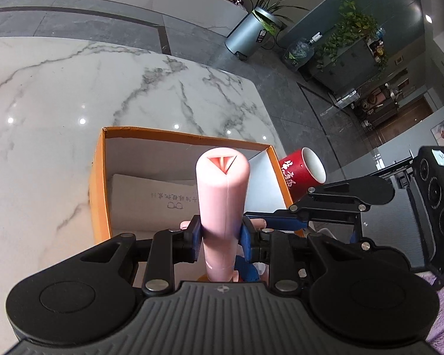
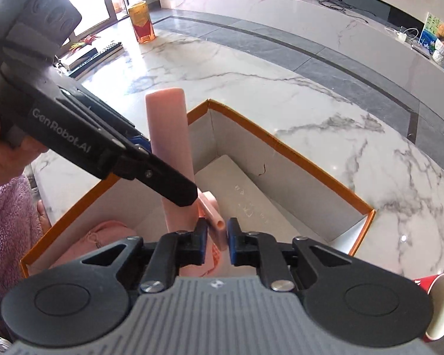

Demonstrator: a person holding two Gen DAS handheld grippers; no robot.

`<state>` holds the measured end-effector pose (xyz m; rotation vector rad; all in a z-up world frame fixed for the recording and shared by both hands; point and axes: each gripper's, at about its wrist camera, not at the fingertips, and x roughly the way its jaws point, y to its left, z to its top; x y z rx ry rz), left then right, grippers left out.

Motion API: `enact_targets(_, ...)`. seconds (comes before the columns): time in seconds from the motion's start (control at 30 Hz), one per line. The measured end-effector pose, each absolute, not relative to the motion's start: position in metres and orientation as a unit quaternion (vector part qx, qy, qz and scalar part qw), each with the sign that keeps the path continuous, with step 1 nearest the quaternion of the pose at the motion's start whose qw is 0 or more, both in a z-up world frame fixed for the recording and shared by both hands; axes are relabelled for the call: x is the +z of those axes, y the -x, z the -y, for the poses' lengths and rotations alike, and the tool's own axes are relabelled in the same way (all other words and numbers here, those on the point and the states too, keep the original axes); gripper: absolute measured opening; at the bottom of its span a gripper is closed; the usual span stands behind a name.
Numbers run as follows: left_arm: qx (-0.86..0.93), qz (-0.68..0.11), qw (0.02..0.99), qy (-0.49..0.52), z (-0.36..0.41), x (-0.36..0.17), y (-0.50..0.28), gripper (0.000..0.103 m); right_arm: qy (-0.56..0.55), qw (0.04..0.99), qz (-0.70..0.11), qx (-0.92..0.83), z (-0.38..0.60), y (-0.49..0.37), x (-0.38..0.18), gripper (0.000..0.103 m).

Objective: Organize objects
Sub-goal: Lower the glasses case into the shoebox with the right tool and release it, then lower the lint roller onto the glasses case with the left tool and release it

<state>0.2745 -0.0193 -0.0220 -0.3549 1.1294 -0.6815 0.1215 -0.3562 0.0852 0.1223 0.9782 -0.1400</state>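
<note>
A tall pink cylinder [image 1: 222, 195] stands upright over the open orange box [image 1: 99, 159]. My left gripper [image 1: 220, 235] is shut on its lower body. In the right wrist view the same cylinder [image 2: 168, 136] rises inside the box [image 2: 284, 145], with the left gripper's black arm across it. My right gripper [image 2: 217, 238] is shut on a small pink tube-like part [image 2: 214, 216] at the cylinder's base. A white card with printed text [image 1: 151, 198] lies on the box floor.
A red paper cup [image 1: 305, 170] lies on its side just right of the box, also at the right wrist view's lower right [image 2: 441, 307]. A pink cloth [image 2: 97, 236] sits in the box's near corner. The marble table [image 1: 74, 94] spreads beyond the box. An orange bottle [image 2: 142, 22] stands far off.
</note>
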Motion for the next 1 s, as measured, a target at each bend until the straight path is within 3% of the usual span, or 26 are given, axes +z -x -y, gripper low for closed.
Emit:
enact_targets(0.13,-0.297,-0.523,0.776,0.191,0.014,-0.024,-0.280,0.034,0.032,0.876,-0.474,-0.079,0.338,-0.128,0.089,0.007)
enact_targets(0.23,-0.296,-0.521,0.776,0.198,0.010,-0.021,-0.279,0.048,0.122,0.865,-0.475,-0.104,0.326,-0.132,0.090,0.006)
enact_targets(0.47,-0.274,-0.502,0.804,0.163,-0.001,-0.010,-0.269,0.048,0.219,0.837,-0.497,-0.069,0.302,-0.142,0.078,0.006)
enact_targets(1.0,-0.270,-0.487,0.822,0.113,-0.015,-0.009,-0.255,0.048,0.441,0.769,-0.462,0.020,0.252,-0.131,0.011,0.006)
